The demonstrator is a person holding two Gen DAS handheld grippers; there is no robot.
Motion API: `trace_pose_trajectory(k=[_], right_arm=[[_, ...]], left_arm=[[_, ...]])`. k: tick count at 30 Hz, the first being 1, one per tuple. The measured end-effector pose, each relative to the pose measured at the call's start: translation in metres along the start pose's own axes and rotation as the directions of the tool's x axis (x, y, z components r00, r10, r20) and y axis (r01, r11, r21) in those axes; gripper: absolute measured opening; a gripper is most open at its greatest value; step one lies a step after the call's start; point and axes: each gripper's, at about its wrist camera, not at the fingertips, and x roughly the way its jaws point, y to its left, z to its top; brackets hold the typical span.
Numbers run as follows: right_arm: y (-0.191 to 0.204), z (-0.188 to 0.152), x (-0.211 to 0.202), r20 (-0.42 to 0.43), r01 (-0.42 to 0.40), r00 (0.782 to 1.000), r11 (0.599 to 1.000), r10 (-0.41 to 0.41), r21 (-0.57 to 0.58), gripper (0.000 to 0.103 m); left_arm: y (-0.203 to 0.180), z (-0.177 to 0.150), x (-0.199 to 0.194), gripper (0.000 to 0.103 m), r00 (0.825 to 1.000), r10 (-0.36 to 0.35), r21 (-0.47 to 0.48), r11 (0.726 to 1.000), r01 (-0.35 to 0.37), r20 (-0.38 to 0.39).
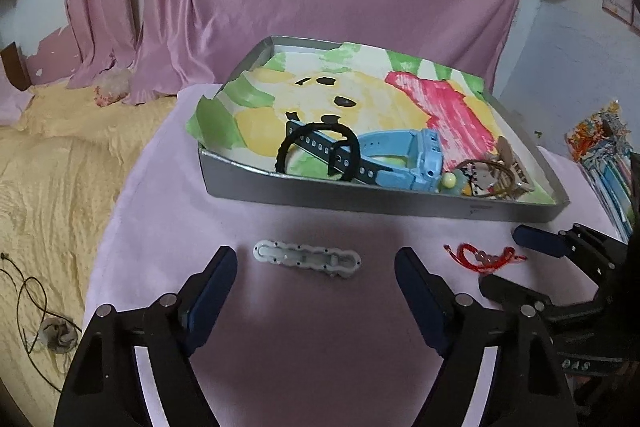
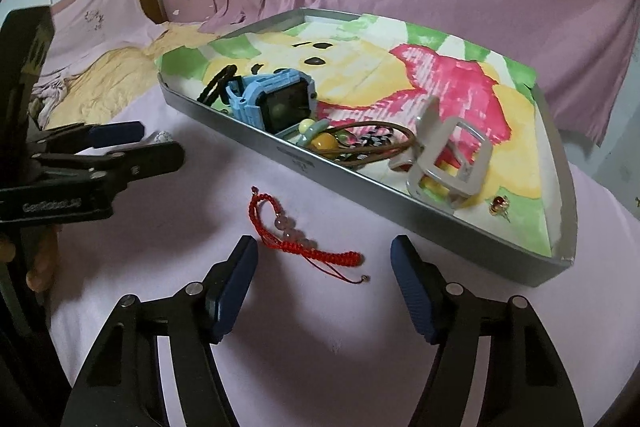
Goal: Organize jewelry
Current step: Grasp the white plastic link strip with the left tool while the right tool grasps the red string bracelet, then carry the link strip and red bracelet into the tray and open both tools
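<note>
Jewelry is seen partly inside and partly outside a grey tray (image 1: 400, 205) lined with a painted sheet (image 2: 400, 67), set on a table draped in a pale pink cloth (image 1: 312, 347).

On the cloth, a white hair clip (image 1: 307, 259) is found lying flat just ahead of the left gripper (image 1: 316, 291), between the lines of its two fingers and slightly nearer the left one. The fingers are spread wide and nothing is pinched between them.

A red braided bracelet (image 2: 304, 239) with pale pink beads is laid on the cloth just ahead of the right gripper (image 2: 324, 291), reaching across the gap between its fingertips and extending away towards the left. That gripper's fingers are likewise held wide apart, with nothing touched.

Within the tray, along its near wall, a blue watch (image 2: 272, 99), a black hair tie (image 1: 316, 151), a grey claw clip (image 2: 448, 163), brown cords (image 2: 376, 143) and a small red earring (image 2: 499, 205) are gathered. The bracelet and white clip are both kept outside the tray, near its front wall but apart from it.
</note>
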Motion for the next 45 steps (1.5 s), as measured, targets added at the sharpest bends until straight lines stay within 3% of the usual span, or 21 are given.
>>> trace_pose_trajectory(k=[5,10,13,15,20,28,34,45], right_arm=[[0.001,0.002,0.000,0.010,-0.021,1.000,1.000,0.021,-0.018,0.044],[0.006,0.001,-0.003,0.017,-0.046,0.999,0.998,0.046,-0.045,0.021],[0.009,-0.001,-0.004,0.018,-0.051,0.998,0.997,0.052,-0.052,0.016],[0.010,-0.002,-0.005,0.018,-0.059,0.998,0.997,0.060,-0.045,0.016],[0.013,-0.008,-0.010,0.019,-0.078,0.997,0.997,0.078,-0.025,0.015],[0.015,-0.017,-0.016,0.023,-0.078,0.997,0.997,0.078,0.011,0.012],[0.013,-0.027,-0.022,0.051,-0.087,0.995,0.995,0.084,0.051,0.010],[-0.015,-0.027,-0.060,0.196,-0.042,0.980,0.988,0.013,0.147,0.010]], left_arm=[[-0.010,0.004,0.009,0.065,0.999,0.038,0.029,0.999,-0.037,-0.023],[-0.010,0.003,0.006,0.047,0.997,0.076,0.042,0.996,-0.075,-0.013],[-0.007,0.000,0.002,0.042,0.998,0.061,0.040,0.997,-0.060,-0.012],[-0.006,-0.003,0.000,0.026,0.998,0.060,0.045,0.997,-0.059,-0.021],[0.001,-0.010,-0.006,0.017,0.998,0.063,0.044,0.997,-0.062,-0.014],[0.009,-0.023,-0.017,0.016,1.000,0.030,0.041,0.999,-0.030,-0.006],[0.003,-0.034,-0.032,0.016,0.996,-0.081,0.021,0.997,0.080,0.032],[-0.035,-0.026,-0.056,0.016,0.958,-0.201,0.089,0.978,0.187,0.204]])
